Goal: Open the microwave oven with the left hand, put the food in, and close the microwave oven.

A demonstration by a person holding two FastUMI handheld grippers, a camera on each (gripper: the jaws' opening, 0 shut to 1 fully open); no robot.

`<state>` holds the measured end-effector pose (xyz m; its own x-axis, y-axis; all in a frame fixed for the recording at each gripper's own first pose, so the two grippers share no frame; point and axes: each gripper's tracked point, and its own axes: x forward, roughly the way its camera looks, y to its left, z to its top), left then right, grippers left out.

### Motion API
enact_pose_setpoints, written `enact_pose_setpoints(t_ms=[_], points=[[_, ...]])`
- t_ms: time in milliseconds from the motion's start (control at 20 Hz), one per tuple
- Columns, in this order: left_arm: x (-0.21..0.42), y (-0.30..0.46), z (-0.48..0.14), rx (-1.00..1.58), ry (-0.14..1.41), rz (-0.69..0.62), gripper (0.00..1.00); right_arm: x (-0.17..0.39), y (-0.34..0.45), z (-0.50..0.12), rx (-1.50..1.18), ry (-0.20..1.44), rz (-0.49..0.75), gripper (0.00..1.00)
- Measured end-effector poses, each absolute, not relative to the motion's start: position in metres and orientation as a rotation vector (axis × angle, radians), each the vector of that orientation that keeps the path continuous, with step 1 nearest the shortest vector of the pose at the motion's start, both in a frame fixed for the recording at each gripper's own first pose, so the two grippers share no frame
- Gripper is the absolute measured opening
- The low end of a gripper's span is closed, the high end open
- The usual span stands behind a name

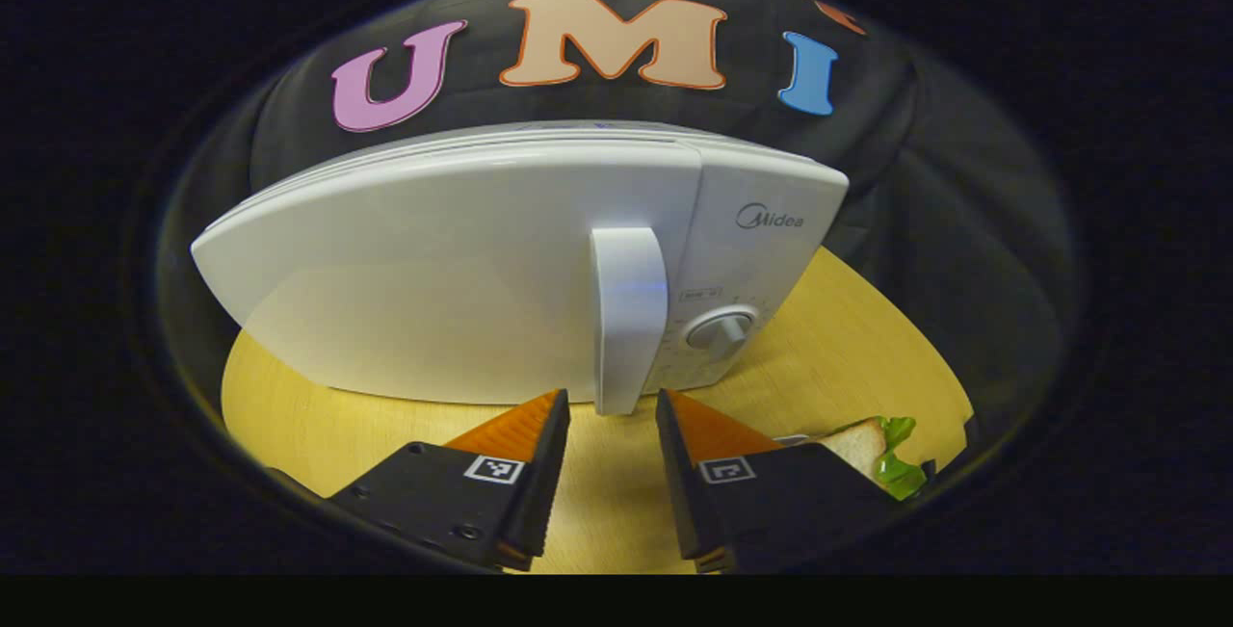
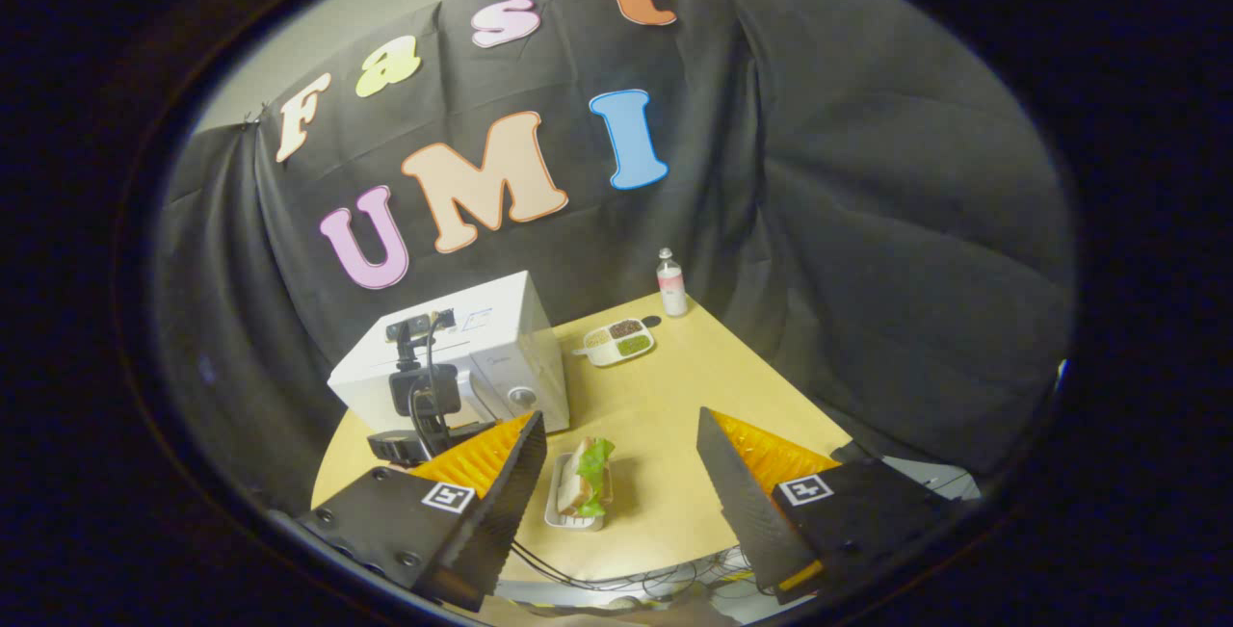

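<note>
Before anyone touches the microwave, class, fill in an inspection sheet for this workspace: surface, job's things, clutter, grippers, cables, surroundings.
Surface: wooden table, bare in the middle.
Job's things: microwave door closed, handle untouched; sandwich on a small tray in front.
Clutter: divided dish and bottle at the far edge.
Grippers: left gripper jaws open before the handle; right gripper jaws open above the sandwich.
Cables: a bundle at the near edge.
Surroundings: black cloth wall.

In the right gripper view, the microwave [image 2: 453, 357] sits left on the counter [image 2: 674, 396]; a sandwich [image 2: 585, 478] lies lower centre, a divided dish [image 2: 617, 341] and bottle [image 2: 671, 283] upper centre behind.
</note>
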<state>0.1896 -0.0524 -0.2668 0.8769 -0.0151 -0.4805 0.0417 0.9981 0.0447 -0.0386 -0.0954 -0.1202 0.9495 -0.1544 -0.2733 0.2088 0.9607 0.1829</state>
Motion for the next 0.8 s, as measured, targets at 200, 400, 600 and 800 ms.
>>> enact_pose_setpoints(t_ms=[200, 400, 600, 800], points=[[0.203, -0.056, -0.265, 0.032, 0.496, -0.023, 0.35, -0.034, -0.092, -0.118, 0.208, 0.257, -0.179, 0.90], [0.210, -0.055, -0.266, 0.034, 0.511, 0.020, 0.30, -0.032, -0.088, -0.122, 0.201, 0.277, -0.167, 0.90], [0.210, -0.054, -0.266, 0.012, 0.498, 0.049, 0.20, -0.033, -0.085, -0.123, 0.200, 0.297, -0.156, 0.90], [0.207, -0.054, -0.266, -0.005, 0.477, 0.070, 0.07, -0.036, -0.081, -0.122, 0.195, 0.305, -0.148, 0.90]])
